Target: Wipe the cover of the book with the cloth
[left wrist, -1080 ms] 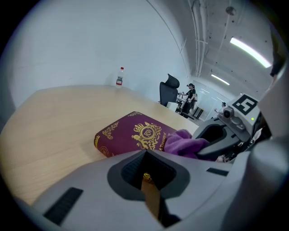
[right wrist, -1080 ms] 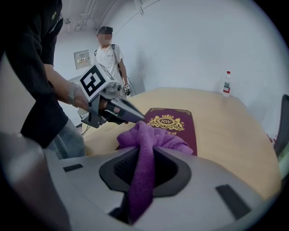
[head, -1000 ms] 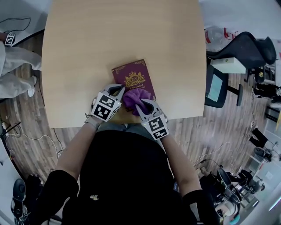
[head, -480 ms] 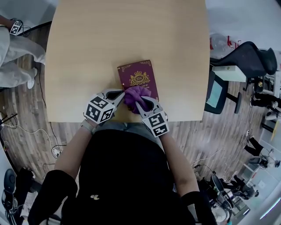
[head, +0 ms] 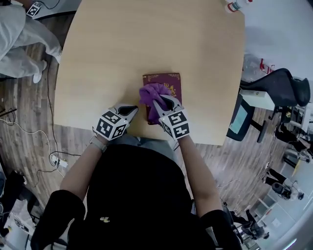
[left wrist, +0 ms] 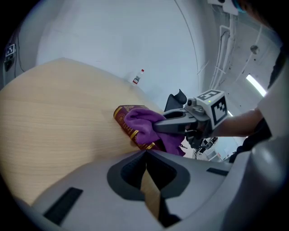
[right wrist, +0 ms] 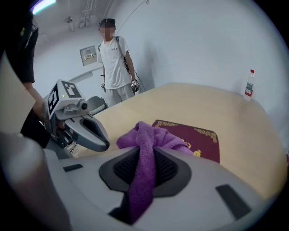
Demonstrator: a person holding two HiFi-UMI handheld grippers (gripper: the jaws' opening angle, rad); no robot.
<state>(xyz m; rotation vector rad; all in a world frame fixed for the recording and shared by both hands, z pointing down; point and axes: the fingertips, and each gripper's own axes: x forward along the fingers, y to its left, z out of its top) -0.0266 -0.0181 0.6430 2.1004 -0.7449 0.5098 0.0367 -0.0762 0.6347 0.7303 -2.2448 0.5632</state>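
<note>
A maroon book (head: pixel 172 83) with gold trim lies flat on the wooden table (head: pixel 107 58), near its front edge. A purple cloth (head: pixel 152 94) rests bunched on the book's near-left part, and my right gripper (head: pixel 159 101) is shut on it. In the right gripper view the cloth (right wrist: pixel 145 135) runs between the jaws and spreads over the book (right wrist: pixel 201 140). My left gripper (head: pixel 135 109) is shut and empty, just left of the book's near corner. In the left gripper view, beyond my left gripper (left wrist: pixel 145 153), lie the book's spine (left wrist: pixel 128 127), the cloth (left wrist: pixel 144 122) and the right gripper (left wrist: pixel 159 127).
A small bottle (head: pixel 234 6) stands at the table's far right corner. A black office chair (head: pixel 279 80) is right of the table. A person in white (right wrist: pixel 115 63) stands off the far left side. Cables (head: pixel 44 141) run over the wood floor.
The right gripper has pushed the cloth up the cover, away from me. The left gripper has drawn back from the book's corner toward the table's front edge.
</note>
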